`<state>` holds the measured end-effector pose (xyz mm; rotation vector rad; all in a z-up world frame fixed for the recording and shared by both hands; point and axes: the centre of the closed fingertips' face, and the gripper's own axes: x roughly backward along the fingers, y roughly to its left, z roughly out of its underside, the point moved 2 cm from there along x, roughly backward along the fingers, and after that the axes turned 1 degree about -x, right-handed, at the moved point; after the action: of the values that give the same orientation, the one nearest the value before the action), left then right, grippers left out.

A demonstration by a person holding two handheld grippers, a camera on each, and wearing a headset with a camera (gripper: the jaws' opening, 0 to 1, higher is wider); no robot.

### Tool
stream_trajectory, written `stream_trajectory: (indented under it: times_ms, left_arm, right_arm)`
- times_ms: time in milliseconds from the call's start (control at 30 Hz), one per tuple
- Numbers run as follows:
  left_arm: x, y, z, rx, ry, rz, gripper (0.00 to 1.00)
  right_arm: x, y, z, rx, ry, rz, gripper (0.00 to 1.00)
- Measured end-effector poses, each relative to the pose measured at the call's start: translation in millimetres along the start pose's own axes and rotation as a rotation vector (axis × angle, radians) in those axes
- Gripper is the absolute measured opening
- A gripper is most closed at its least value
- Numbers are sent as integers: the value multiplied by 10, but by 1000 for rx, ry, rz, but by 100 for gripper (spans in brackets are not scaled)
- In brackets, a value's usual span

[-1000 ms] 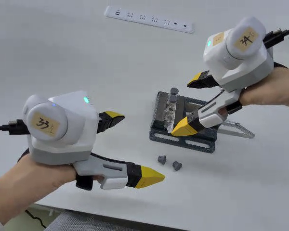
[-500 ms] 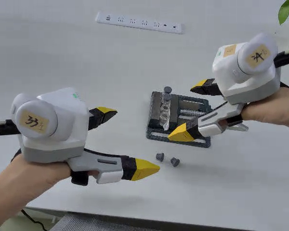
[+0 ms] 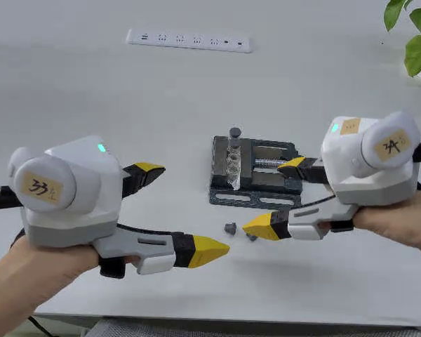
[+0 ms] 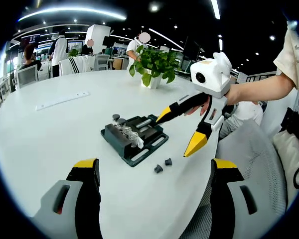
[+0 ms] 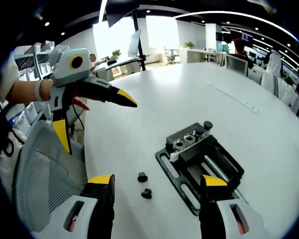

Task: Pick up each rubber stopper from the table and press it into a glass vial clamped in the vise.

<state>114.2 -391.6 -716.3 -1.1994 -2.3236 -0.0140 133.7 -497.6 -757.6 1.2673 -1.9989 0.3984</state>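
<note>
At 8 o'clock, left tongs (image 3: 186, 208): jaws wide apart, empty, hovering over the bench (image 3: 126, 91)
Right tongs (image 3: 268, 196), 4 o'clock: spread, empty; dropped from over the vise (image 3: 266, 151), lower tip now just beside the rubber stoppers (image 5: 142, 177)
Rubber stoppers: two, loose at 6 o'clock of the vise
Vials (image 3: 231, 165): rowed in the vise at centre, far ones look capped, near ones open
Meaning: a pickup looks next
</note>
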Motion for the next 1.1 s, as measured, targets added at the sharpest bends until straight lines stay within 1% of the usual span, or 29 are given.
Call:
stream_trajectory:
  times_ms: [100,167,267,300,400,433,500,567,600,633,700,800,967,1100]
  left_arm:
    - [0,-26,-8,-4,3,4,91]
    - [2,-40,-9,-6,4,7,91]
    - [5,-51,-7,-7,4,8,91]
    - [6,-55,-4,-7,4,9,91]
    - [6,-66,10,-5,6,12,91]
    - [6,-69,14,-7,7,13,91]
    - [7,-77,22,-7,8,16,91]
    - [8,-79,27,-6,8,16,91]
    - [9,-78,33,-5,8,17,91]
    - [9,-81,35,-4,8,18,91]
    - [8,-86,41,-4,8,19,91]
    - [7,-93,51,-3,9,19,91]
    - [6,-103,59,1,8,20,91]
    - [8,-105,69,3,8,21,91]
  right_arm:
    - [-28,45,75,-19,-3,10,64]
    - [-34,43,110,-30,-11,22,58]
    - [-71,48,180,-39,-3,42,52]
    - [-84,46,201,-45,0,50,49]
    - [-127,71,253,-54,-3,62,39]
    - [-143,83,271,-59,1,59,38]
    - [-159,101,306,-67,6,66,37]
    - [-189,121,354,-78,12,63,34]
    - [-190,126,368,-83,9,73,33]
    - [-187,137,373,-83,9,72,32]
    - [-198,123,406,-91,11,83,30]
    - [-201,125,418,-101,7,88,25]
    - [-217,161,437,-100,21,91,20]
    - [-272,145,462,-115,25,104,16]
